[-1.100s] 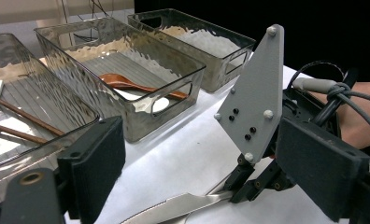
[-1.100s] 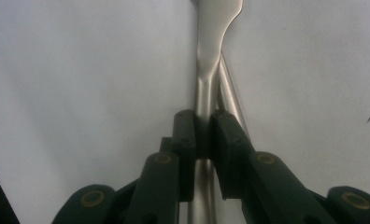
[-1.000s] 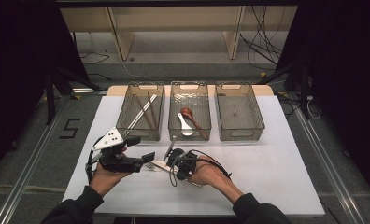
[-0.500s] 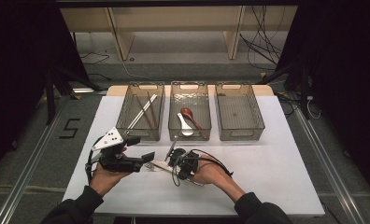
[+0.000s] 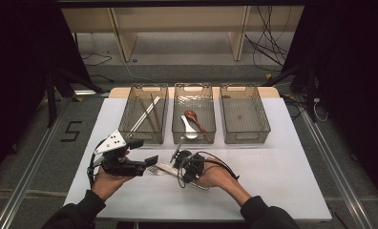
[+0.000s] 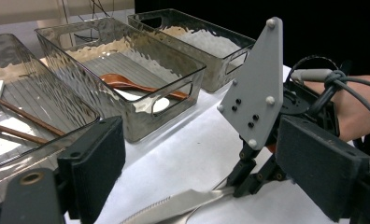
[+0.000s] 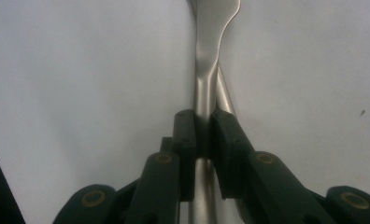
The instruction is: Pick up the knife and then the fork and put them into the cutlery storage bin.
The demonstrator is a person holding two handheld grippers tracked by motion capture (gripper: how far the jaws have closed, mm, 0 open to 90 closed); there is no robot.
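The right tool [image 5: 177, 161] was clamped on the thin handle of a silver steel table knife [image 7: 206, 70] that lay flat on the white desk [image 5: 282, 167] near its front edge, between the two hands. In the right tool's own view a second slim metal piece lay right against that handle, too close to tell whether it was a separate utensil. The grip looked narrow and could let the smooth handle twist or slide out on lifting, and the neighbouring piece might be dragged along. The left tool [image 5: 146, 161] stood open and empty, its pads either side of the serrated blade [image 6: 174, 205] without touching; closing there could knock the knife askew.

Counted: three clear ribbed plastic bins [image 5: 245, 114] in a row, the right one empty; two spoons in the middle bin, one brown wooden [image 5: 195, 118], one white [image 5: 189, 128]; several long chopsticks [image 5: 146, 113] in the left bin, count unclear.
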